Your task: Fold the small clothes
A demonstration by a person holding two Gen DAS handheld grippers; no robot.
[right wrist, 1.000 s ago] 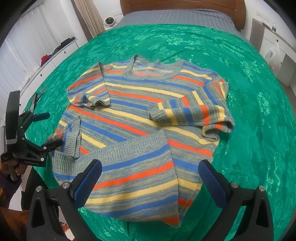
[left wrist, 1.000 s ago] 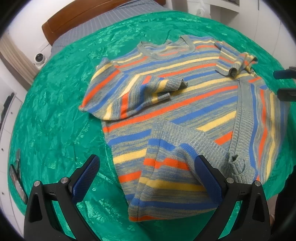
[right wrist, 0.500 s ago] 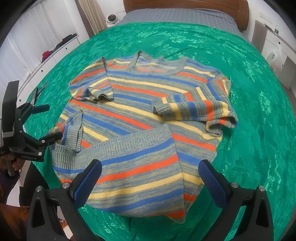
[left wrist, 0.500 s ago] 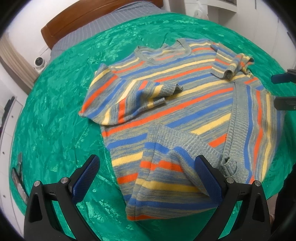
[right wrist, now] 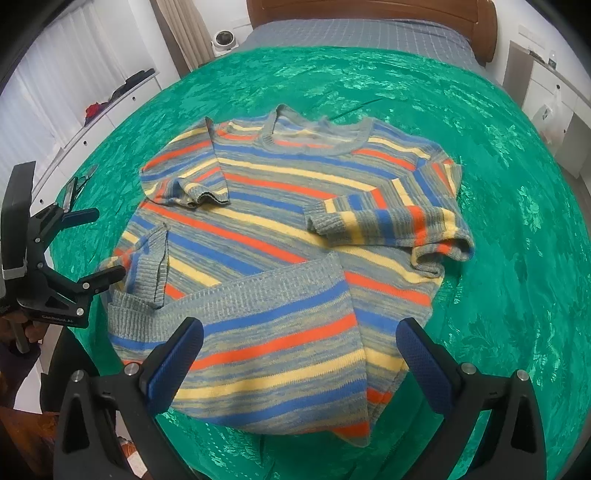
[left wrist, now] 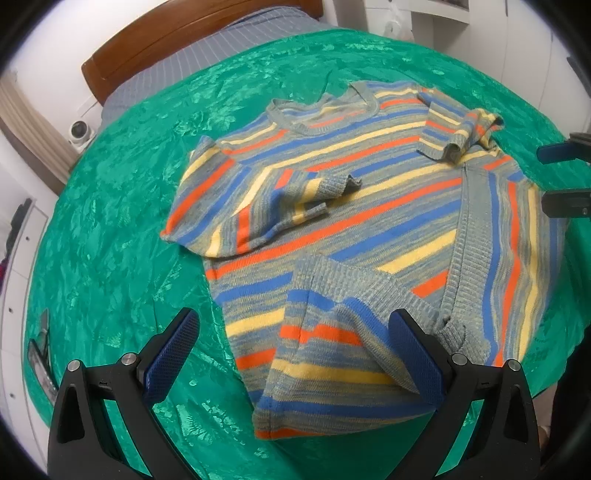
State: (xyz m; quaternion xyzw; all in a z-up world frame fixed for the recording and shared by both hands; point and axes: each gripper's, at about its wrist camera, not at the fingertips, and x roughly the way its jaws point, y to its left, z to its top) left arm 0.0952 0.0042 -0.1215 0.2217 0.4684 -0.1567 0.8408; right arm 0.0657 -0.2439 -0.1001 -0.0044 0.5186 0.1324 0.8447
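1. Sweater (left wrist: pixel 369 206) lay in the middle of the green bedspread (left wrist: pixel 110 258) on the bed, neckline (right wrist: pixel 314 136) up at 12 o'clock in the right wrist view, hem down toward 6.
2. Stripes were blue, orange and yellow on a greyish knit. Both sleeves were already folded in across the chest: one cuff (right wrist: pixel 207 195) sat at about 10 o'clock, the other sleeve (right wrist: pixel 391 221) came in from 3 o'clock.
3. Bottom part was flipped up too, so the ribbed hem band (right wrist: pixel 236 291) ran across the lower body, with a small corner flap (right wrist: pixel 155 266) sticking up at 9 o'clock.
4. Left claw (left wrist: pixel 295 354) was spread wide, nothing between its blue pads, hovering over the near edge of the sweater. In the right wrist view the same left claw (right wrist: pixel 92 243) showed at 9 o'clock, just beside that flap, not gripping it.
5. Right claw (right wrist: pixel 303 365) was spread wide as well, empty, above the hem end at 6 o'clock.
6. Wooden headboard (right wrist: pixel 369 11) and grey sheet (right wrist: pixel 351 33) were at 12 o'clock, with a small white camera (right wrist: pixel 223 38) at 11.
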